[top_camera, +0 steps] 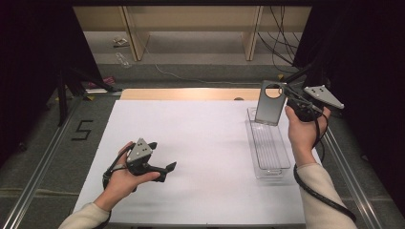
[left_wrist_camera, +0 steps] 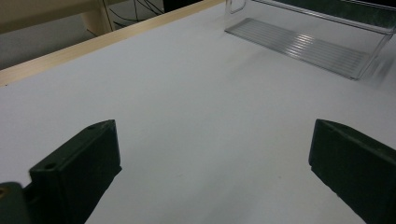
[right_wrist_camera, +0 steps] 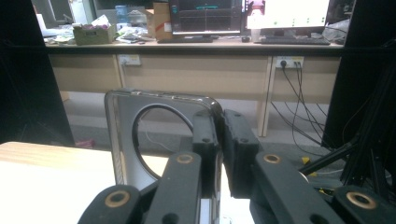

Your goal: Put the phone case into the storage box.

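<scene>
A grey phone case (top_camera: 269,109) with a round cutout is held upright over the far end of a clear plastic tray (top_camera: 270,149). My right gripper (top_camera: 286,92) is shut on the case's right edge. In the right gripper view the jaws (right_wrist_camera: 219,128) clamp that edge of the case (right_wrist_camera: 122,140). My left gripper (top_camera: 162,155) rests low over the white table surface at the left, open with nothing between its jaws. In the left gripper view the jaws (left_wrist_camera: 215,135) stand wide apart and the tray (left_wrist_camera: 303,44) lies far ahead at the upper right.
The white sheet (top_camera: 191,143) covers the table, with a wooden strip (top_camera: 181,94) along its far edge. Beyond it are wooden shelving (top_camera: 191,28) and loose cables (top_camera: 282,43). Black frame bars stand at both sides. A "5" (top_camera: 82,130) is marked at the left.
</scene>
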Demonstrator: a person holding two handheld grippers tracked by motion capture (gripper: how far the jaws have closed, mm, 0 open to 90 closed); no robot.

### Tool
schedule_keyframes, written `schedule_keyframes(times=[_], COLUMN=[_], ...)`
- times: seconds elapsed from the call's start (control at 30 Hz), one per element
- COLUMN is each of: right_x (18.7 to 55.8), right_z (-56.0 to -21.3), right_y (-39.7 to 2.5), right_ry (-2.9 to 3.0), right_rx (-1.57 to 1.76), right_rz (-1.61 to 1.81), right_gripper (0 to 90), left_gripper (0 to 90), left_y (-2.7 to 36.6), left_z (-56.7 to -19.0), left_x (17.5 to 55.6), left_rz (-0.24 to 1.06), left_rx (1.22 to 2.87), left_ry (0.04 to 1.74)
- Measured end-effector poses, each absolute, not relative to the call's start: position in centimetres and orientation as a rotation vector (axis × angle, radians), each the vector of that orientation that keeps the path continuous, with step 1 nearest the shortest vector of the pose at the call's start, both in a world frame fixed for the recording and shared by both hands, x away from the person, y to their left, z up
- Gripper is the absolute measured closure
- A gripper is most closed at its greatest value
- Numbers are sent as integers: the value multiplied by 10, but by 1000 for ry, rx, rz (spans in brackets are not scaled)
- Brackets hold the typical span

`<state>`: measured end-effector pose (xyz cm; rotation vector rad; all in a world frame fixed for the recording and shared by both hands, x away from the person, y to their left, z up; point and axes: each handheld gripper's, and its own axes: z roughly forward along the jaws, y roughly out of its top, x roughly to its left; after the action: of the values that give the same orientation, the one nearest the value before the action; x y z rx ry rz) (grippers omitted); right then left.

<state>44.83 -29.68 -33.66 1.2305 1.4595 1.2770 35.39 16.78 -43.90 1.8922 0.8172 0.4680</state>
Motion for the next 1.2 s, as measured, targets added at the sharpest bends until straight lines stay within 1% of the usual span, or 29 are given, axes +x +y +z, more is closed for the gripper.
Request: schedule_keyframes(times=[1.2], right_x=[469], right_z=[-343], right_y=[-290], right_ry=[1484], right_rx=[1243], right_rz=[1250], right_gripper=[845], left_gripper=[15], left_y=[168], left_z=[-440], left_x=[354], left_rz=[466], left_rx=[1894], left_ry=[819])
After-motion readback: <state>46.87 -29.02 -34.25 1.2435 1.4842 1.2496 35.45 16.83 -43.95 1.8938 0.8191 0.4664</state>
